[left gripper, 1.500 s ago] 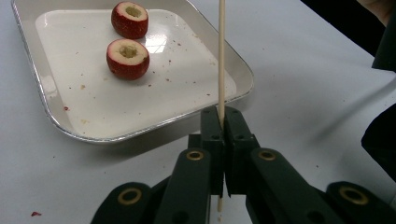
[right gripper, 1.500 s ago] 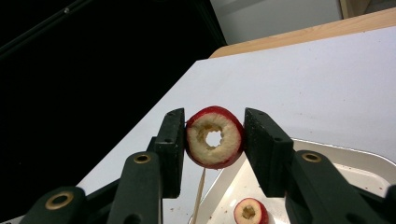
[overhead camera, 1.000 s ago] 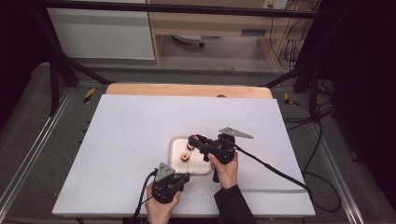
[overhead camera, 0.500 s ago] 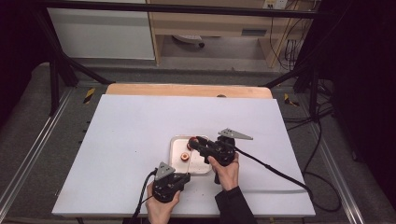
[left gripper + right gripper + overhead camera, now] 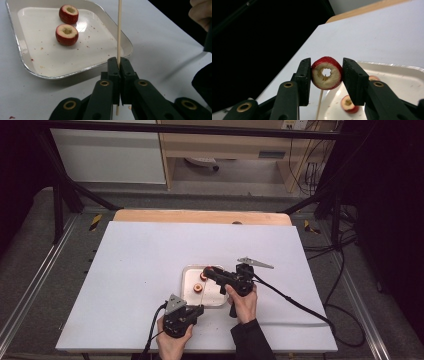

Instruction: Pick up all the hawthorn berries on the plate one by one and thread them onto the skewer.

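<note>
Nearest to the person, the left tool point(image 5: 119, 65) is closed tightly on a thin wooden stick point(image 5: 119, 30), which stands upright just beside the near corner of the tray point(image 5: 126, 47). The grip is low on the stick, so most of its length is free above the pads.

A little farther, the right tool point(image 5: 326, 75) is held above the tray with its two jaws part-way closed and pressed on a cored red fruit point(image 5: 326, 73). The hole of the fruit is turned toward the camera, and the stick point(image 5: 319, 105) is seen just below it.

For this step to be done well, the hole should be brought exactly over the tip of the stick before the fruit is lowered. The stick should be kept vertical and still, because it is thin and can bend or slip. The fruit should be pushed down slowly and straight, with only light pressure from the sides, otherwise the soft flesh can be crushed or split.

Farther on the tray, two more cored fruits point(image 5: 67, 34) are waiting, well apart from the stick. The tray rests on the white desk point(image 5: 140, 265).
</note>
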Demonstrator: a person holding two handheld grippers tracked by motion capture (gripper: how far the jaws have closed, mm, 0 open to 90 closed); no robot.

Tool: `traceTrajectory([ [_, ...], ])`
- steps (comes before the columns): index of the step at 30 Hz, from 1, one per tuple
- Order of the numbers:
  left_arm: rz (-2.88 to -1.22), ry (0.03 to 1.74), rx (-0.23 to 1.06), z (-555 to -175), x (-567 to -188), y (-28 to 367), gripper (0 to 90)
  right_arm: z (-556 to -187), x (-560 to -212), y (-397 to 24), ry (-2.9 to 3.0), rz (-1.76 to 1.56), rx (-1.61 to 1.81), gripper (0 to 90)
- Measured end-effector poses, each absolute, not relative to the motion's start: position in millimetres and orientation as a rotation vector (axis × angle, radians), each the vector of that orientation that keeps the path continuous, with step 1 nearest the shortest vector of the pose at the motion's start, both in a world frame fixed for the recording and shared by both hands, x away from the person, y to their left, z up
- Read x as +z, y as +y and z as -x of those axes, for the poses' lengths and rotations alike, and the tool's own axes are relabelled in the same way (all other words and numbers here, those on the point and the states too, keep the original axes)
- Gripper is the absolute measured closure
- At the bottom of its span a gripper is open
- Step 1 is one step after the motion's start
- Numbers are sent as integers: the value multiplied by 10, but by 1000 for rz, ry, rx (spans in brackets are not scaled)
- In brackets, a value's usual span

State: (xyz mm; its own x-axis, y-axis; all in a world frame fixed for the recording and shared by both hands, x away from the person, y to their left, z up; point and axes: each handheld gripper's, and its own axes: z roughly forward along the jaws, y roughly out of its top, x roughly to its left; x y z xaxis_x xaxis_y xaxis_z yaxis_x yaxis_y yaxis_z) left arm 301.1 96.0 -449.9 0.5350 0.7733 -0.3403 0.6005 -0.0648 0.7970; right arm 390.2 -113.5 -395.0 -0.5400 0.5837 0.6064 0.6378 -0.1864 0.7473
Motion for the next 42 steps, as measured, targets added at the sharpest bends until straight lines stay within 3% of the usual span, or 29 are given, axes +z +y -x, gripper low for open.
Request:
traceTrajectory([
  [12, -1855, 1126, 239, -2985, -4413, 961, 885, -3939, -3917, -1228, -2087, 1439, -1758, 608],
  [22, -1842, 1124, 270, -2969, -4414, 921, 885, -3951, -3859, -1245, -1947, 1429, -1720, 608],
  [42, -1793, 1104, 208, -2916, -4283, 1084, 885, -3917, -3760, -1179, -2135, 1327, -1791, 609],
])
